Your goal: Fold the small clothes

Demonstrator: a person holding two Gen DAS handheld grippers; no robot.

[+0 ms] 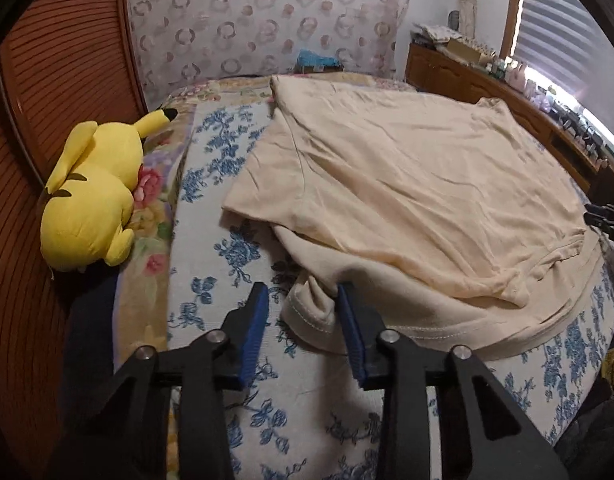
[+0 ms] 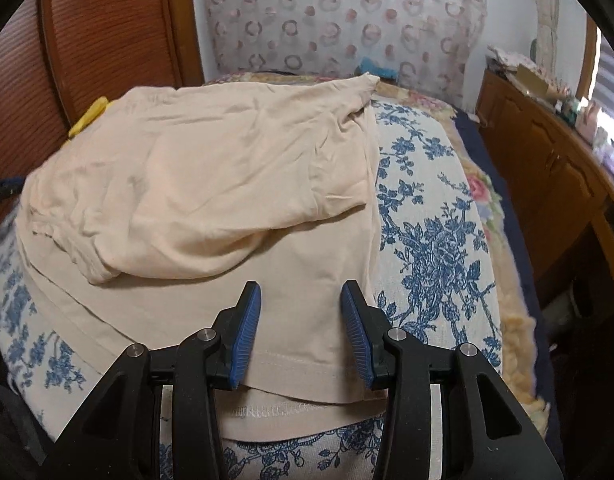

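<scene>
A cream T-shirt [image 1: 407, 200] lies on the blue-flowered bed cover [image 1: 227, 248], with its sleeves folded over the body. My left gripper [image 1: 303, 292] is open, its jaws either side of the shirt's near left hem corner, with nothing gripped. In the right wrist view the same shirt [image 2: 211, 184] fills the middle. My right gripper [image 2: 301, 292] is open just above the shirt's near right hem, holding nothing. The right gripper's tip shows at the right edge of the left wrist view [image 1: 607, 216].
A yellow plush toy [image 1: 91, 196] lies at the bed's left edge against a wooden slatted door [image 1: 47, 80]. A patterned headboard cushion [image 1: 267, 20] stands at the back. A wooden cabinet [image 2: 547, 176] with clutter on top runs along the right under a window.
</scene>
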